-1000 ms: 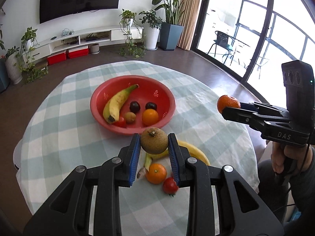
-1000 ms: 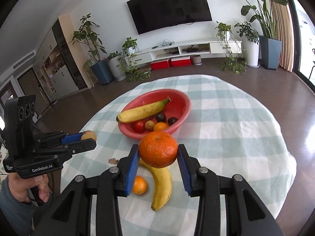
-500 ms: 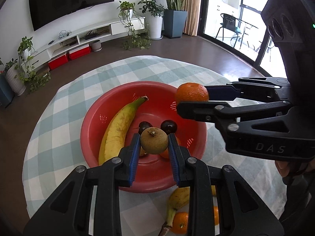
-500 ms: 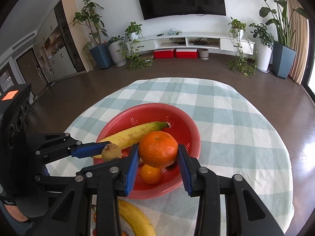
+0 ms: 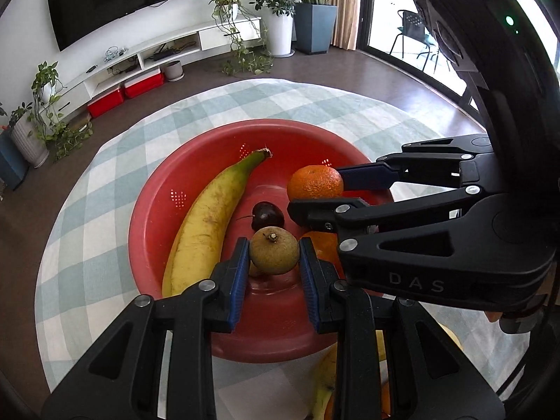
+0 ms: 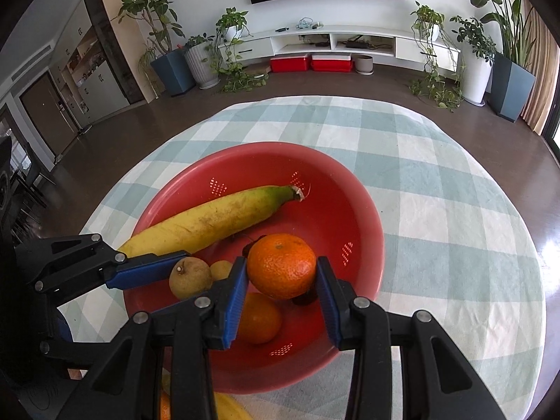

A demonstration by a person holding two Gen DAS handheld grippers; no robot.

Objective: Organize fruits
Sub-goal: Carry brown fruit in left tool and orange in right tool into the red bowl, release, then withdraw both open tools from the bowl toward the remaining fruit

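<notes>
Left hand-held gripper (image 5: pixel 274 262) is clamped on the small brown fruit (image 5: pixel 274 251), hanging over the near half of the red bowl (image 5: pixel 154 189), above the bowl floor and not touching it. Right hand-held gripper (image 6: pixel 281 281) is clamped on the mandarin (image 6: pixel 281 265), just beside the left one and a bit farther into the bowl.

My read: both are in the lower-and-release step.

- The two grippers are close. Release one at a time, or spread them first so the opening fingers don't clash.
- Under the mandarin: another orange (image 6: pixel 259 318) and a dark cherry (image 5: pixel 267 214). Dropping from up here would likely bounce it off them. Lower until it's nearly resting, then let go.
- Brown fruit: there's bare bowl floor right below it, between the banana (image 5: pixel 206 224) and the orange. Go straight down there. It's round, so expect a roll toward the bowl's middle.
- Keep off the banana. It lies diagonally across the left side of the bowl with its stem toward the far rim.
- Lift straight up after each release so the pads don't drag fruit out.

Beyond the bowl, the checked surface (image 6: pixel 437 210) toward its far edge carries nothing. More fruit shows at the near edge, partly hidden behind the grippers; still to be collected, I'd guess.
</notes>
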